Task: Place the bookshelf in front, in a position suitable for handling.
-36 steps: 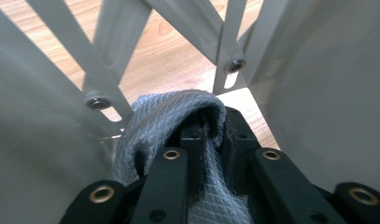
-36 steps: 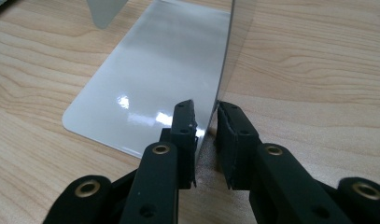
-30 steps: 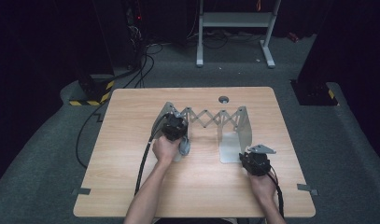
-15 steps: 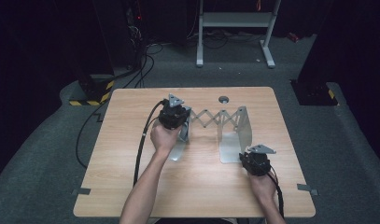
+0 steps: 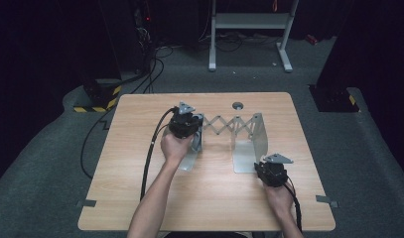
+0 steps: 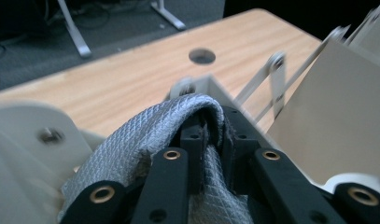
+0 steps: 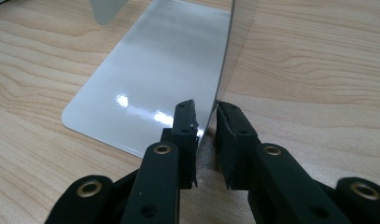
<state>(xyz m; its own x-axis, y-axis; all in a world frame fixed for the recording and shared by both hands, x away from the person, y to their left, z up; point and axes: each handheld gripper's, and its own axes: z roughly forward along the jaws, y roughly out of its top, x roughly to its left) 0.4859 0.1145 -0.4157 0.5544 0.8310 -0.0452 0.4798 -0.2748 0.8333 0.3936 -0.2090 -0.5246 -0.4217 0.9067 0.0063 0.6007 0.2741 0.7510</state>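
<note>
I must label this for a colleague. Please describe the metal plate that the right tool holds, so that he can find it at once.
Start at the wooden table. On it stands a metal rack with scissor links between two bent end plates. The plate meant is the one at the picture's right in the high view, clamped at its upright edge by the right tool.

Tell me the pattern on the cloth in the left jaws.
Silver-grey cloth with a fine diamond grid; clearest in the left gripper view.

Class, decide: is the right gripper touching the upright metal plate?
Touching. In the right gripper view, the right gripper has its two pads closed on the thin edge of the upright metal plate, with no gap showing on either side.
</note>
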